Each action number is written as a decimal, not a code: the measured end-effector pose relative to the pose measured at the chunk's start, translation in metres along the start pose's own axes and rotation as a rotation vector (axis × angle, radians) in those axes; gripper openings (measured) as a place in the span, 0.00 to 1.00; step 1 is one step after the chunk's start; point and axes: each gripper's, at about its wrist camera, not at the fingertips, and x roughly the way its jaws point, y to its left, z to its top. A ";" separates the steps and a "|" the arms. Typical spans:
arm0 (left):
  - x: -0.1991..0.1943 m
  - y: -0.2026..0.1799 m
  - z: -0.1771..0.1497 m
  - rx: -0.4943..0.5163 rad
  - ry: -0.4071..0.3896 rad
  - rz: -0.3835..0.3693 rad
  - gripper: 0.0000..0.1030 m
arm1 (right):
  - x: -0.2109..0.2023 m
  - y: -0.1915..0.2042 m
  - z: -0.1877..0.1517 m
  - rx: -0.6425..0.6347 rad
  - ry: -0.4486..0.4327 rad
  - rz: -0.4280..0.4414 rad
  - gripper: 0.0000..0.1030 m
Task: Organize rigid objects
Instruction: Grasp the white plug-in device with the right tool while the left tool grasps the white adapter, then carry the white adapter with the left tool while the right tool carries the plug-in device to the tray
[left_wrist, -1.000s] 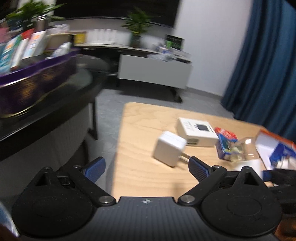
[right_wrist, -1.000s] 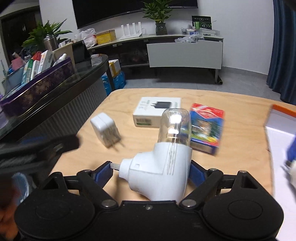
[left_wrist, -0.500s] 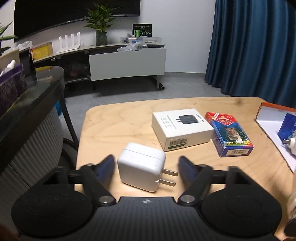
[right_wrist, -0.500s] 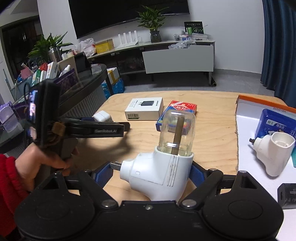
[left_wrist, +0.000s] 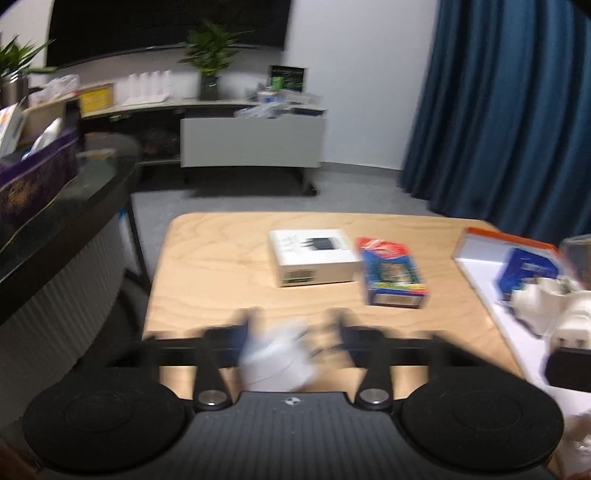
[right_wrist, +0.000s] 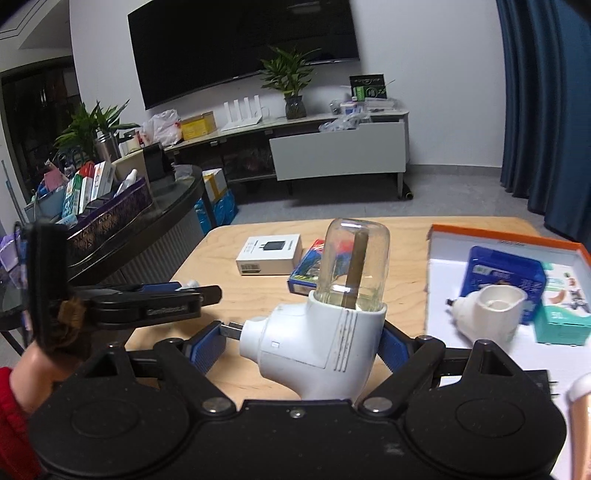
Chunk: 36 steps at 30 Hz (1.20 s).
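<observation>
My left gripper (left_wrist: 291, 325) is shut on a small white charger plug (left_wrist: 275, 354), blurred by motion, just above the wooden table (left_wrist: 221, 266); it also shows in the right wrist view (right_wrist: 192, 290). My right gripper (right_wrist: 303, 341) is shut on a white plug-in vaporizer (right_wrist: 317, 339) with a clear bottle (right_wrist: 354, 266) on top, held above the table beside the orange-rimmed white tray (right_wrist: 443, 288). A second white vaporizer (right_wrist: 487, 314) lies in the tray.
A white charger box (left_wrist: 310, 258) and a blue-red card box (left_wrist: 391, 277) lie mid-table. The tray holds a blue box (right_wrist: 502, 277) and a teal box (right_wrist: 561, 317). A dark counter (left_wrist: 74, 206) with a purple bin stands left.
My left gripper has closed on the white charger plug and lifted it, moving fast. My right gripper has carried the vaporizer closer to the tray.
</observation>
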 end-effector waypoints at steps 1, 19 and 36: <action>-0.003 -0.003 0.001 -0.007 -0.005 -0.003 0.27 | -0.003 -0.002 -0.001 0.006 -0.001 -0.002 0.98; -0.005 -0.001 -0.053 0.053 0.076 0.050 0.99 | -0.049 -0.021 -0.020 0.039 -0.035 -0.006 0.98; -0.039 -0.033 -0.033 0.020 -0.004 0.022 0.50 | -0.070 -0.033 -0.010 0.060 -0.098 -0.016 0.98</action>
